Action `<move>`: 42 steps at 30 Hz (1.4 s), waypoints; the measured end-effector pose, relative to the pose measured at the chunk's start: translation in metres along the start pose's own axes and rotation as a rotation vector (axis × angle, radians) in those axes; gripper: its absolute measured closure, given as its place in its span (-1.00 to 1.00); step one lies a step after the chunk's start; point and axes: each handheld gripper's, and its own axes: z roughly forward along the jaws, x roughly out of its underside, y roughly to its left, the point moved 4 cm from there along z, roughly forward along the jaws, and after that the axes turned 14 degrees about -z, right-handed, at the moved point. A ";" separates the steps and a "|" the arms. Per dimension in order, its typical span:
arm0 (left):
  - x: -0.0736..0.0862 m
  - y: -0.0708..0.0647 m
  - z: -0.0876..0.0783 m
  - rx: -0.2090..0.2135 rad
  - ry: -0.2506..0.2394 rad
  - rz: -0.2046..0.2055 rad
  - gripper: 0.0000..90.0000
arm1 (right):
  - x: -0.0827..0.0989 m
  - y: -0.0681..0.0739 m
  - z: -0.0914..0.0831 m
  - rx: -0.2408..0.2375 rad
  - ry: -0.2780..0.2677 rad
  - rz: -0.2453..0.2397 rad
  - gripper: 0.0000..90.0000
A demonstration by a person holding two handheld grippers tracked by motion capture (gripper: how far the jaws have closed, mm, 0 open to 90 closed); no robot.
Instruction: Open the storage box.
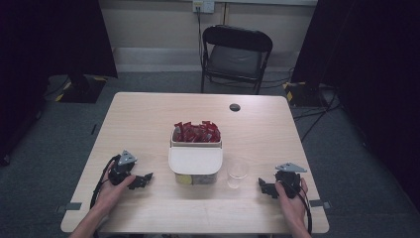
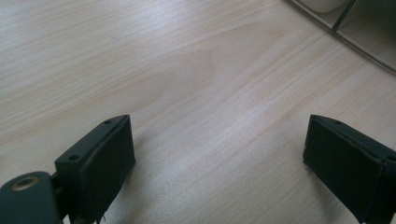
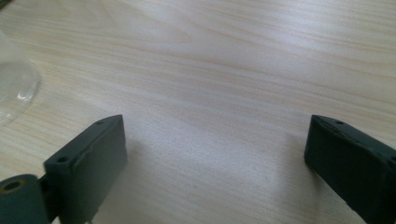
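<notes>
Two tools rest low on the pale wooden worktop (image 1: 148, 119) near our edge, the left tool (image 1: 141, 179) and the right tool (image 1: 266, 187) each held in a hand with jaws spread wide and nothing between them. Between them we see a clear plastic cup (image 1: 237, 171) standing just right of a white tub (image 1: 195, 161), whose far compartment holds red packets (image 1: 196, 132). Beyond the worktop stands a black folding chair (image 1: 235, 54).
</notes>
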 end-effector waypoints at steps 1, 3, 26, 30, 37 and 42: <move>0.000 0.000 0.000 0.000 0.000 0.000 -0.82 | 0.000 0.000 0.000 0.003 0.003 0.004 -0.91; 0.000 0.000 0.000 -0.002 -0.001 0.000 -0.82 | 0.000 0.000 0.000 0.001 0.003 0.002 -0.91; -0.004 -0.010 -0.012 0.073 -0.003 -0.031 -0.65 | 0.001 -0.001 0.000 0.006 0.008 0.006 -0.95; -0.005 -0.014 -0.013 0.087 -0.001 -0.015 -0.65 | 0.001 -0.001 0.000 0.005 0.008 0.007 -0.95; -0.008 -0.022 -0.014 0.126 -0.007 -0.016 -0.65 | 0.001 -0.001 0.001 0.003 0.009 0.005 -0.96; -0.011 -0.030 -0.014 0.145 -0.005 -0.001 -0.65 | 0.000 -0.001 0.001 0.003 0.010 0.005 -0.96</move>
